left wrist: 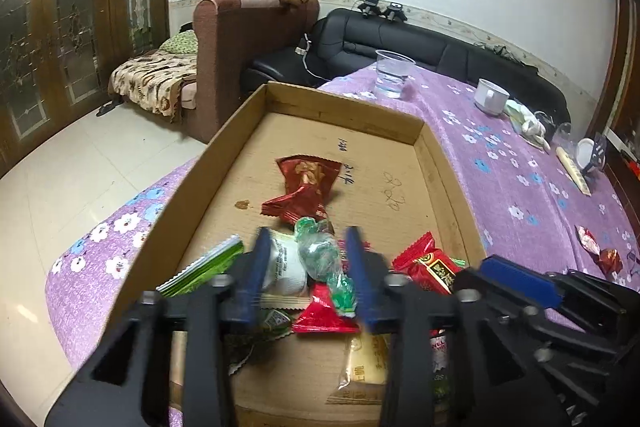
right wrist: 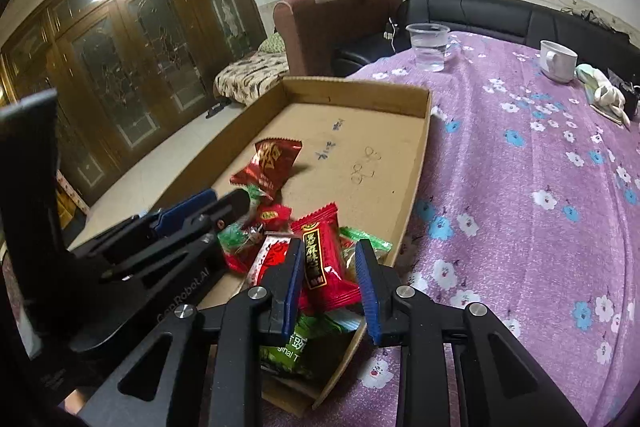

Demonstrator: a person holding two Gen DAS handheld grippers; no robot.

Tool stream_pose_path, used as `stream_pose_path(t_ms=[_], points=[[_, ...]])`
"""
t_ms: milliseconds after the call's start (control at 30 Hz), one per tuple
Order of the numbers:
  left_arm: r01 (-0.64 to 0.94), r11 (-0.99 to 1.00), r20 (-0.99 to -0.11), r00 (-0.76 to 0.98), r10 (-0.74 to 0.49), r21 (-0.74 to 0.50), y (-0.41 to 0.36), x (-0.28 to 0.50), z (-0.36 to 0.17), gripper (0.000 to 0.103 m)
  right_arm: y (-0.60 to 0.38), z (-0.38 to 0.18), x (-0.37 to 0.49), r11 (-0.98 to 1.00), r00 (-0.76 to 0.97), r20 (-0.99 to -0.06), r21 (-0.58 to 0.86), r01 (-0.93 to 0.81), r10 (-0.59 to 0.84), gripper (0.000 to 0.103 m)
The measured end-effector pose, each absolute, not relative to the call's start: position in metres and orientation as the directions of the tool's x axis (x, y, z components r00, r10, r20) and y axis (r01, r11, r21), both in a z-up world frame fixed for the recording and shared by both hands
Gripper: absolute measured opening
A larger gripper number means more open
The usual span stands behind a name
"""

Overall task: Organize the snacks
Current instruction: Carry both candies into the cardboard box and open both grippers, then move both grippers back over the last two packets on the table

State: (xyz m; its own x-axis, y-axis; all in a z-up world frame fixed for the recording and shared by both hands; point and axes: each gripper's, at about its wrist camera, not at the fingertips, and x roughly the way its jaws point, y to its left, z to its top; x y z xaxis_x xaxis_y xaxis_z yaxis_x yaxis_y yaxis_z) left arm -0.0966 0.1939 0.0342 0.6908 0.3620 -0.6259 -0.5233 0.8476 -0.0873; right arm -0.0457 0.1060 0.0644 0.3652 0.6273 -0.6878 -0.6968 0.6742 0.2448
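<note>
Over the cardboard tray (left wrist: pixel 224 155), both grippers hover above piled snacks.
Left gripper (left wrist: pixel 308 259), jaws parted, straddles a green candy (left wrist: pixel 320 251); right gripper (right wrist: pixel 330 279), parted, flanks a red packet (right wrist: pixel 320 259), neither gripped.

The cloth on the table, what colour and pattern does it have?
The tablecloth is purple with white and blue flowers; the right wrist view shows it best.

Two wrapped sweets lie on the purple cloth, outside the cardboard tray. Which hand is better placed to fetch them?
Right. The right claw sits between the tray and the sweets, on their side; the left claw hangs over the snack heap inside the tray, further away.
</note>
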Motion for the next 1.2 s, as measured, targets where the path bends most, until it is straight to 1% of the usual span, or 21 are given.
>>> stream_pose_path(t_ms=[33,67,267,333,667,800,1200], points=[[-0.525,0.846,-0.619,0.694,0.367,-0.087,0.194,-0.098,0.035,0.056,0.104,0.066,-0.045,0.675,0.366,-0.685,0.250,-0.695,0.630,0.028],[-0.528,0.845,-0.614,0.695,0.374,-0.083,0.193,-0.099,0.036,0.057,0.103,0.068,-0.045,0.675,0.366,-0.682,0.254,-0.693,0.633,0.028],[-0.541,0.840,-0.605,0.687,0.403,-0.055,0.190,-0.100,0.037,0.057,0.088,0.077,-0.047,0.675,0.372,-0.664,0.274,-0.685,0.648,0.028],[-0.547,0.836,-0.598,0.686,0.415,-0.047,0.189,-0.101,0.038,0.057,0.084,0.080,-0.049,0.675,0.374,-0.659,0.280,-0.683,0.652,0.031],[-0.551,0.834,-0.541,0.697,0.470,0.014,0.174,-0.106,0.049,0.057,0.066,0.083,-0.058,0.674,0.379,-0.650,0.285,-0.682,0.659,0.033],[-0.557,0.830,-0.508,0.704,0.496,0.039,0.168,-0.109,0.056,0.068,0.063,0.082,-0.062,0.673,0.379,-0.649,0.286,-0.682,0.660,0.033],[-0.563,0.822,-0.455,0.712,0.535,0.087,0.154,-0.112,0.065,0.068,0.053,0.086,-0.064,0.675,0.385,-0.637,0.298,-0.675,0.667,0.033]])
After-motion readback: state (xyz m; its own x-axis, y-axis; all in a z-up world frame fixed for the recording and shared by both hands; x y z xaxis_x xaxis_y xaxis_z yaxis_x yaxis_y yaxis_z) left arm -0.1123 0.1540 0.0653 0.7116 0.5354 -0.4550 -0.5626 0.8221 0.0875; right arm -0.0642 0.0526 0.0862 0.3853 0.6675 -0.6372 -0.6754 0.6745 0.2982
